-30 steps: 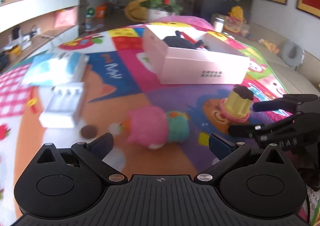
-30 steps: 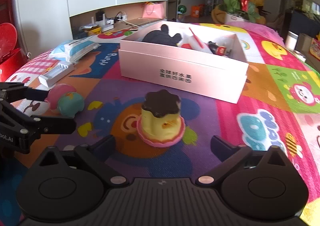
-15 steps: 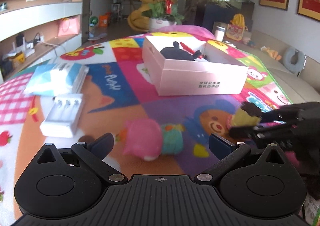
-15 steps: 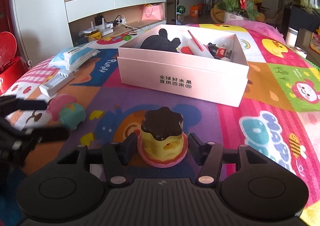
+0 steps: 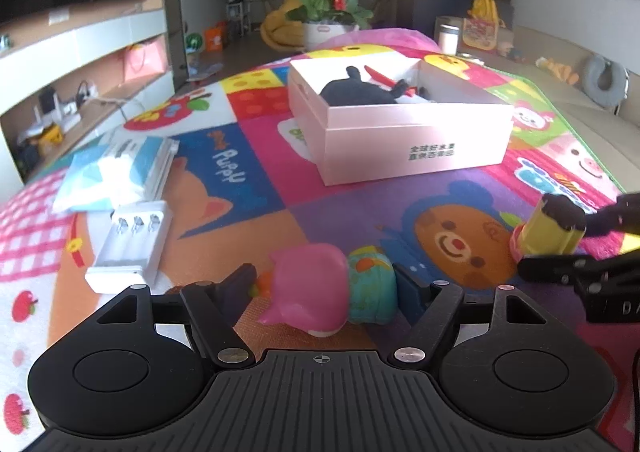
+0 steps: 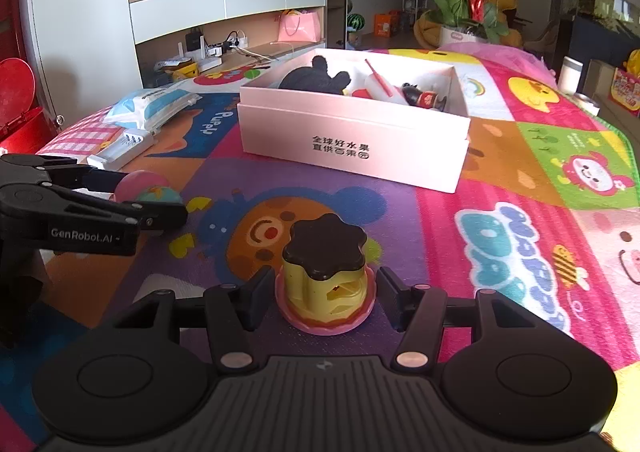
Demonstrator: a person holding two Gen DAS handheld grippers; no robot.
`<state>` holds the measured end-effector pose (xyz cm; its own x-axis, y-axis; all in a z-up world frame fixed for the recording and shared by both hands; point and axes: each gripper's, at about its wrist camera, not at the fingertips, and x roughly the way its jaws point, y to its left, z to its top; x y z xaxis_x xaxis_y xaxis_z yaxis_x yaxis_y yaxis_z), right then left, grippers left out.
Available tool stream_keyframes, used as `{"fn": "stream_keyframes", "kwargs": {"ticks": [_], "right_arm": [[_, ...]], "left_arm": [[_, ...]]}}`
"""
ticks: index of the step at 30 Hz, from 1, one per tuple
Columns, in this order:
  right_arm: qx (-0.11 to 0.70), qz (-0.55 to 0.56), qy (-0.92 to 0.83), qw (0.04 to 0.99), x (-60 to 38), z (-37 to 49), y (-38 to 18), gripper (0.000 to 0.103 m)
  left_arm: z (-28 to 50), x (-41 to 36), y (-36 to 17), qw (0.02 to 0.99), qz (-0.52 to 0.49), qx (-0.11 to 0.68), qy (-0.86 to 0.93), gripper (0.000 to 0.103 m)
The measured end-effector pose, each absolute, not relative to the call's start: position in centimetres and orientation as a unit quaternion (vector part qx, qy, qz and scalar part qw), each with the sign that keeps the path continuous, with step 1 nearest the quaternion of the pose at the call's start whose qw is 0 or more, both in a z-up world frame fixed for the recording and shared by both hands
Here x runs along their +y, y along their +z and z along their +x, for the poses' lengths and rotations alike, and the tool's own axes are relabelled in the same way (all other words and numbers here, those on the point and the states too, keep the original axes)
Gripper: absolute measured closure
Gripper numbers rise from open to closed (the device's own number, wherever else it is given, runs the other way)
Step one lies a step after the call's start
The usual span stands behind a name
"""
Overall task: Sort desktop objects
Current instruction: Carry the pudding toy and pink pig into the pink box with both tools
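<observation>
A bright play mat (image 5: 248, 156) covers the surface; the pink box (image 6: 352, 148) at 12 o'clock already holds several items. The right gripper (image 6: 325, 298) clamps the pudding toy (image 6: 325, 272); the left gripper (image 5: 326, 286), closing, brackets the pink toy (image 5: 308, 284); charger (image 5: 130, 242) and tissues (image 5: 114, 170) remain at 10 o'clock

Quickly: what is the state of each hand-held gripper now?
Left hand-held gripper: closing around the pink doll, pads not clearly pressing.
Right hand-held gripper: shut on the pudding toy.
</observation>
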<state>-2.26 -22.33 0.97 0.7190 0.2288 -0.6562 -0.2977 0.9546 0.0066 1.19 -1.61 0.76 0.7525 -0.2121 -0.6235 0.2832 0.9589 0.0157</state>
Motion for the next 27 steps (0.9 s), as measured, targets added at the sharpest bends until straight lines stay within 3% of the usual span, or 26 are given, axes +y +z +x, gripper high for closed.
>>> {"fn": "stream_keyframes", "kwargs": {"ticks": [14, 25, 27], "right_arm": [[0.253, -0.080, 0.102, 0.959, -25.9, -7.9, 7.0, 0.047], [0.131, -0.091, 0.047, 0.986, -27.0, -4.3, 13.0, 0.047], [0.125, -0.084, 0.037, 0.988, -27.0, -2.2, 13.8, 0.047]], "left_arm": [[-4.4, -3.4, 8.2, 0.949, 0.072, 0.228, -0.206, 0.026], [5.0, -5.0, 15.0, 0.963, -0.020, 0.153, -0.219, 0.027], [8.1, -5.7, 16.1, 0.964, -0.041, 0.137, -0.225, 0.022]]}}
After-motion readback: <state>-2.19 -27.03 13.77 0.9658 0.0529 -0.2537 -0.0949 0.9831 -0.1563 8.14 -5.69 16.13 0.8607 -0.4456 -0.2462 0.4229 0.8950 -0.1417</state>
